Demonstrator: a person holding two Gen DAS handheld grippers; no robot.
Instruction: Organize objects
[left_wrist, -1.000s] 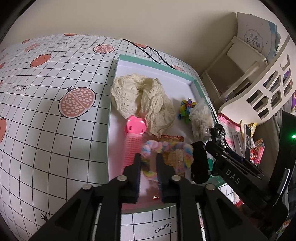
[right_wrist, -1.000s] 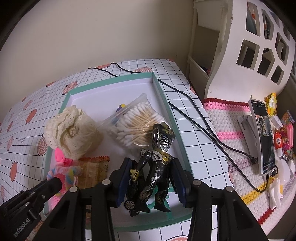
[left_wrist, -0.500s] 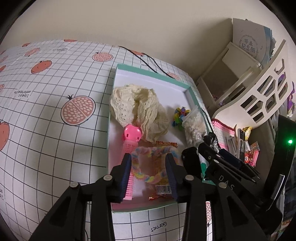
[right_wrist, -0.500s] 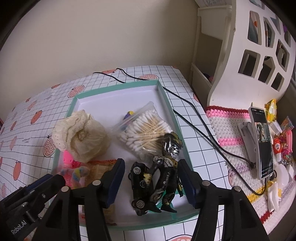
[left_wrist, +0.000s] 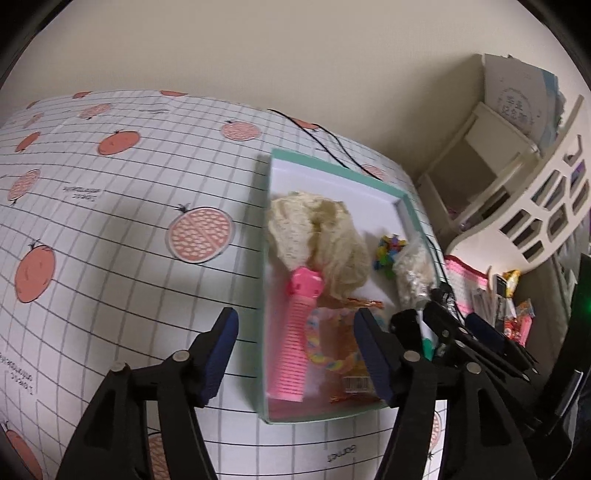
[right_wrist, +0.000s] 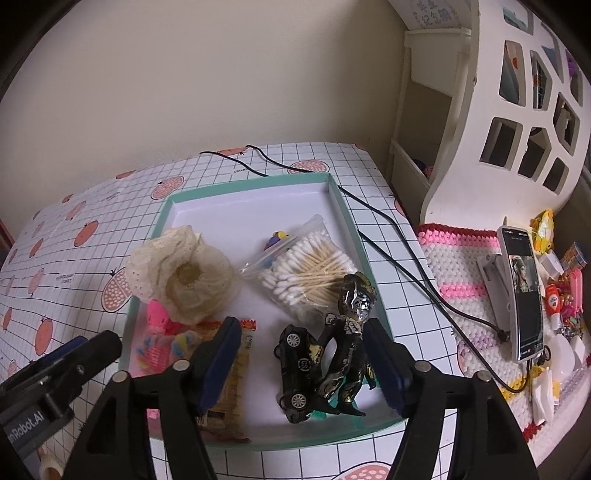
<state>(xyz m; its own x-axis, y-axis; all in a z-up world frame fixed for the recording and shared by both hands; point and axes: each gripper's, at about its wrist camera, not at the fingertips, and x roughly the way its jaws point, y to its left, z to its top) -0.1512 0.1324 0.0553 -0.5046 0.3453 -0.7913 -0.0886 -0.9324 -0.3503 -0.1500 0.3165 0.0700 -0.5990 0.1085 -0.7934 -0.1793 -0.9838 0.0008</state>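
Observation:
A teal-rimmed white tray (left_wrist: 334, 168) (right_wrist: 243, 182) lies on the gridded tablecloth. It holds a cream lace cloth (left_wrist: 317, 229) (right_wrist: 183, 273), a pink roller (left_wrist: 295, 339), a pastel braided ring (left_wrist: 325, 360), an orange snack packet (right_wrist: 231, 376), a bag of cotton swabs (right_wrist: 308, 271), a black toy car (right_wrist: 297, 369) and a dark armoured figure (right_wrist: 349, 347). My left gripper (left_wrist: 295, 354) is open above the tray's near left corner. My right gripper (right_wrist: 301, 365) is open, its fingers either side of the car and figure, holding nothing.
A black cable (right_wrist: 399, 236) runs along the tray's right side to a phone on a stand (right_wrist: 522, 291). A white cut-out shelf (right_wrist: 517, 122) stands at the right, above a crocheted mat (right_wrist: 465, 254) with small items. Tablecloth (left_wrist: 110, 229) stretches left of the tray.
My left gripper opened, let go of the braided ring, and drew back to the left. My right gripper opened, left the figure by the car in the tray, and pulled back.

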